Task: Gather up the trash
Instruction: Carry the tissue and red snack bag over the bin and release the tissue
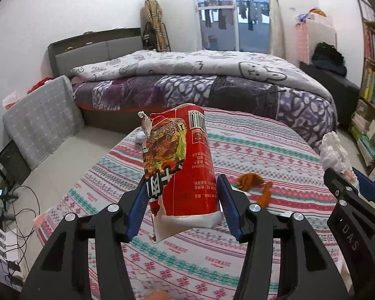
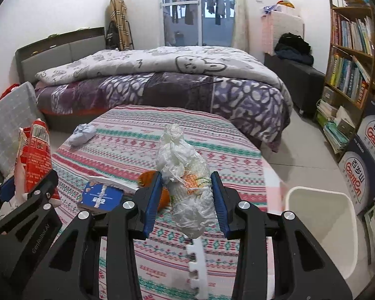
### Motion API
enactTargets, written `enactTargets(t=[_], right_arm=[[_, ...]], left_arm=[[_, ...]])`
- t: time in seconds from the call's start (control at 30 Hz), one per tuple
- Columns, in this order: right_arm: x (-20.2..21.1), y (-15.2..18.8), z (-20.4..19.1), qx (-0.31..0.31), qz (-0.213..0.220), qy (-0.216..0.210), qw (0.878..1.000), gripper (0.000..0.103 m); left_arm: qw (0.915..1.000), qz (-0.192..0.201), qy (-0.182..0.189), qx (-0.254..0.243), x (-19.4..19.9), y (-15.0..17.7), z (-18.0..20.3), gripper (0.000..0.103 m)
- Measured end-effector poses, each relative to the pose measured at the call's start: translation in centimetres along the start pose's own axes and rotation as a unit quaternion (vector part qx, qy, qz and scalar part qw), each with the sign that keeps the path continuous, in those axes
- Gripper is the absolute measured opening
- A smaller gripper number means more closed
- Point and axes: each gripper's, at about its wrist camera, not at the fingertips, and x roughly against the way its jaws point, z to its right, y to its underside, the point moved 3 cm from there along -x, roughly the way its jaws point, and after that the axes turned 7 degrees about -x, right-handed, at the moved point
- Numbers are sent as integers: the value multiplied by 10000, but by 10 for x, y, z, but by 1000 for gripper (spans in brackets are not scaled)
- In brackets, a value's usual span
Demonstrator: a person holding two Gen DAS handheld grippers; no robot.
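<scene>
Trash is in both grips: the right hand-held gripper (image 2: pixel 186 195) clamps a white wad (image 2: pixel 185 175), long axis upright, with the bin (image 2: pixel 320 215) at its 4 o'clock, nearer this hand; the left hand-held gripper (image 1: pixel 182 200) clamps a red packet (image 1: pixel 180 165) upright above the surface (image 1: pixel 250 145)

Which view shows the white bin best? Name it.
The right wrist view: the bin stands on the floor, right of the table, its open top and inside visible. The left wrist view does not show it at all.
</scene>
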Motion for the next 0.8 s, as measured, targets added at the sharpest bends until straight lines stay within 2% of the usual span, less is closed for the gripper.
enactTargets(t=[0.47,0.67,0.8], right_arm=[[21,-7,75,-539,143,529,9970,37],[27,-9,116,-938,147,837,9920,37],[28,-9,148,-1246,66,1201,9849,38]], left_arm=[[9975,206,464,-491,17,-2,63,54],[9947,253,691,-715,25,1,93,54],[9919,318,873,-870,33,2,111,54]])
